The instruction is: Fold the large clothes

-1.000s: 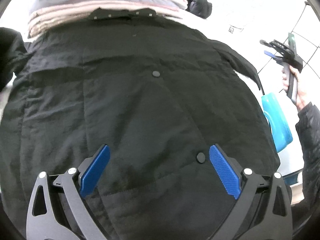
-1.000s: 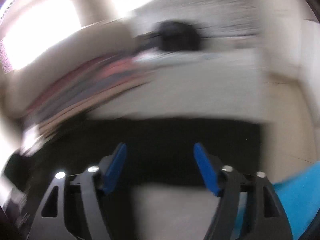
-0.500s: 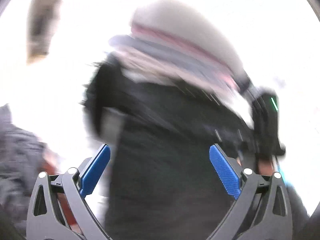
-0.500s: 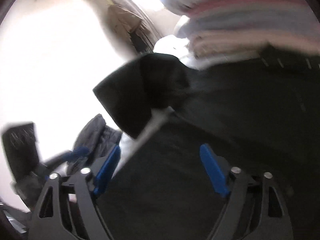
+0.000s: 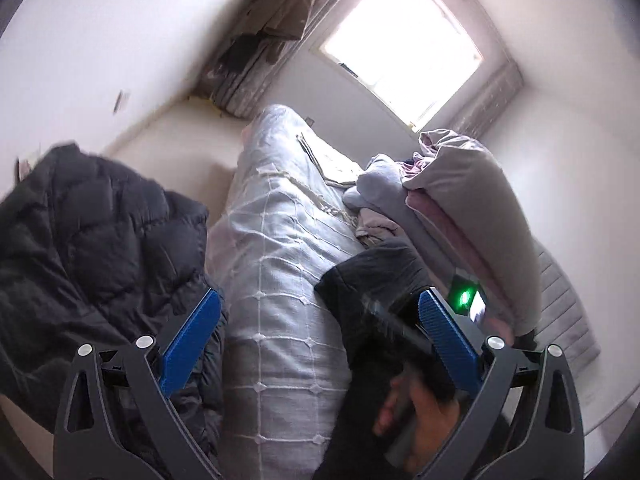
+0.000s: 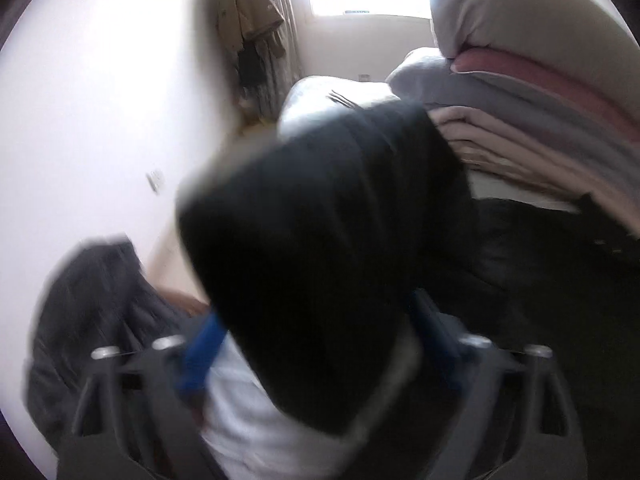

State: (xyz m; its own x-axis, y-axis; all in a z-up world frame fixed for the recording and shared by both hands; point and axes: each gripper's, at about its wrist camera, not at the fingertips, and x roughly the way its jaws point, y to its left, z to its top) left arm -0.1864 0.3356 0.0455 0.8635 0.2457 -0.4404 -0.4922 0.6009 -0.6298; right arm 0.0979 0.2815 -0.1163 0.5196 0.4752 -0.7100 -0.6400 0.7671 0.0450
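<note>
The black coat's sleeve (image 6: pixel 320 216) fills the blurred right wrist view and lies between the fingers of my right gripper (image 6: pixel 316 340). Its jaws are closing around the sleeve's end and still look wide apart. In the left wrist view the same sleeve (image 5: pixel 372 280) rests on the white bedspread (image 5: pixel 280 280). A hand (image 5: pixel 420 412) holds the right gripper there, seen from behind with a green light (image 5: pixel 464 298). My left gripper (image 5: pixel 320 340) hangs open above the bedspread, holding nothing.
A dark quilted jacket (image 5: pixel 88 256) is heaped at the left, beside the bed. Folded blankets (image 5: pixel 472 200) are stacked at the right, next to the sleeve. A bright window (image 5: pixel 404 40) and hanging clothes (image 5: pixel 264 28) are at the far wall.
Both views have swung off the coat's body toward the window end of the bed. The right gripper has come up to the sleeve, which now lies between its fingers.
</note>
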